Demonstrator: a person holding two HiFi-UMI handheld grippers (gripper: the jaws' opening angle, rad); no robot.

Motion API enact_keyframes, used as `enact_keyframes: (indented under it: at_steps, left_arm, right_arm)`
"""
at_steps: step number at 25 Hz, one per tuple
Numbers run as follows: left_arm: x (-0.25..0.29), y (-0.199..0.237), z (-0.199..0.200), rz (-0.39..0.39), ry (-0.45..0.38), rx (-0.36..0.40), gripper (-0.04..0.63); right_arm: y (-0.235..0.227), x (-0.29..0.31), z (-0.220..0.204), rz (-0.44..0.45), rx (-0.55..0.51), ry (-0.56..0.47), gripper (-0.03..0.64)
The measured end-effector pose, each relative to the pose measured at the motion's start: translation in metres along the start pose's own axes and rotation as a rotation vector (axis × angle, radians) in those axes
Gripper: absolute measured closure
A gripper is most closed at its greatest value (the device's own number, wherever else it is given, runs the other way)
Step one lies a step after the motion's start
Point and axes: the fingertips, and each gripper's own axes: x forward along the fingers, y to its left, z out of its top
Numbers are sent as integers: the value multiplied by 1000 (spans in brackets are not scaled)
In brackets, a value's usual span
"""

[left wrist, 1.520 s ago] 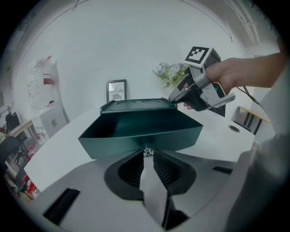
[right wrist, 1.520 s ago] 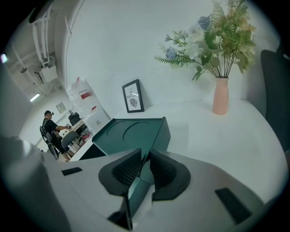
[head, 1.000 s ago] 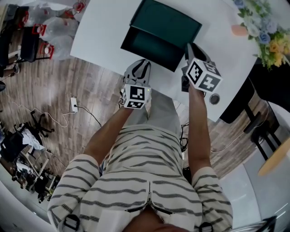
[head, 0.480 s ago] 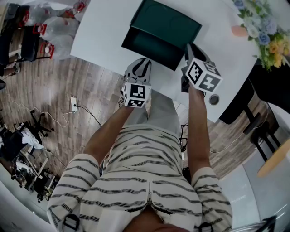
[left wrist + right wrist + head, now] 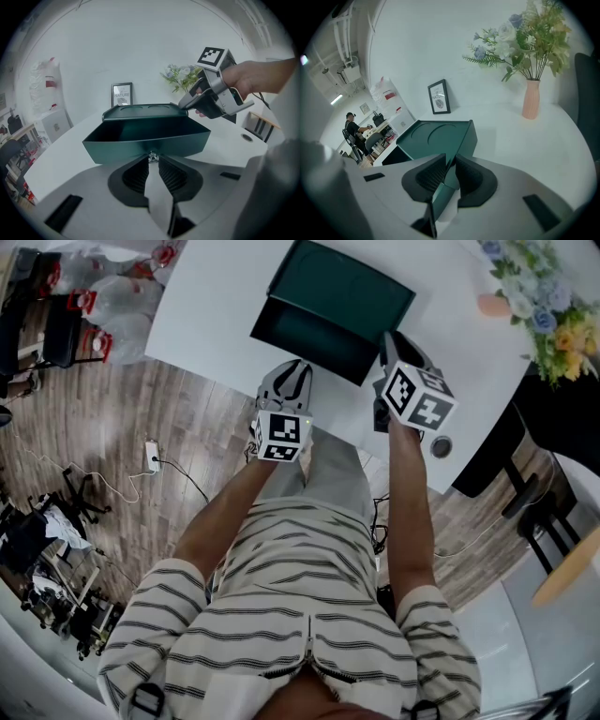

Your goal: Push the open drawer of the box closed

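Note:
A dark green box (image 5: 352, 282) stands on the white table (image 5: 216, 306), and its open drawer (image 5: 309, 338) is pulled out toward me. My left gripper (image 5: 298, 367) is at the middle of the drawer's front. In the left gripper view its jaws (image 5: 151, 161) are closed round the small metal knob (image 5: 151, 156) on the drawer front (image 5: 145, 145). My right gripper (image 5: 386, 338) is at the box's near right corner. In the right gripper view the box's green edge (image 5: 440, 187) runs between its pads, which press on it (image 5: 451, 164). The box top (image 5: 436, 133) has round recesses.
A pink vase of flowers (image 5: 531, 101) stands at the table's far right, and a framed picture (image 5: 122, 95) behind the box. A round cable hole (image 5: 442, 445) lies near the table's front edge. A dark chair (image 5: 525, 493) is on the right. Cables cross the wooden floor (image 5: 141, 427).
Almost nothing differs: my left gripper has crept a touch toward the drawer. The drawer stands out as far as before, and the right gripper stays at the box's corner.

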Motion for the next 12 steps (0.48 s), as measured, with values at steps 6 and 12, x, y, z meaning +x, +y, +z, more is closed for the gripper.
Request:
enact_keyframes:
  at_steps: [6,12]
  left_arm:
    - [5,-1,0,2,8,-5,528]
    - [10,1,1,4,17,-31,529]
  right_arm:
    - [-1,1,-2,4,2,4,538]
    - [-1,3,-5,14,4,7,537]
